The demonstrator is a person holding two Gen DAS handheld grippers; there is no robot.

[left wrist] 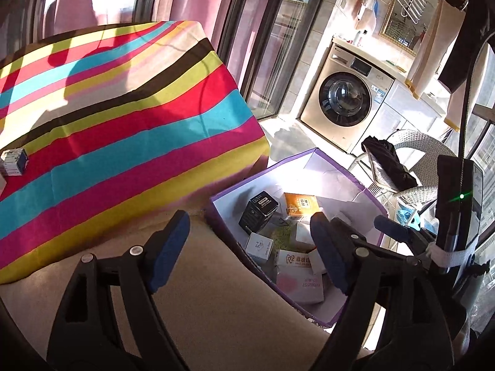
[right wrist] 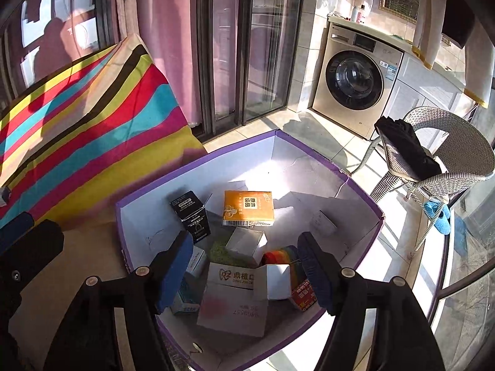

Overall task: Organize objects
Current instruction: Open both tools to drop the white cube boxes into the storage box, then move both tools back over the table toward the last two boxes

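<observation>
The purple-rimmed box (right wrist: 130,213) sits on the floor just beside the striped cloth (left wrist: 123,117), holding the small packages I am sorting. Far left on that cloth lies a small blue-and-white carton (left wrist: 14,162), well apart from everything else. My left gripper (left wrist: 250,247) hovers over the tan surface at the box's near edge, its blue pads (left wrist: 170,247) spread apart with nothing between them. Inside the box, from left, a black carton (right wrist: 191,216) leans near the left wall, an orange pack (right wrist: 249,207) lies flat beside it, and nearer me white cartons (right wrist: 247,244) crowd together, one printed with red characters (right wrist: 230,278). My right gripper (right wrist: 247,269) hangs above these with its jaws apart, pressing on nothing; a rainbow-striped item (right wrist: 283,255) shows just inside its right pad (right wrist: 315,275). Right of the box stand a wicker chair (right wrist: 458,148) with dark cloth (right wrist: 408,151) on its seat, and a washing machine (right wrist: 355,80) behind.
</observation>
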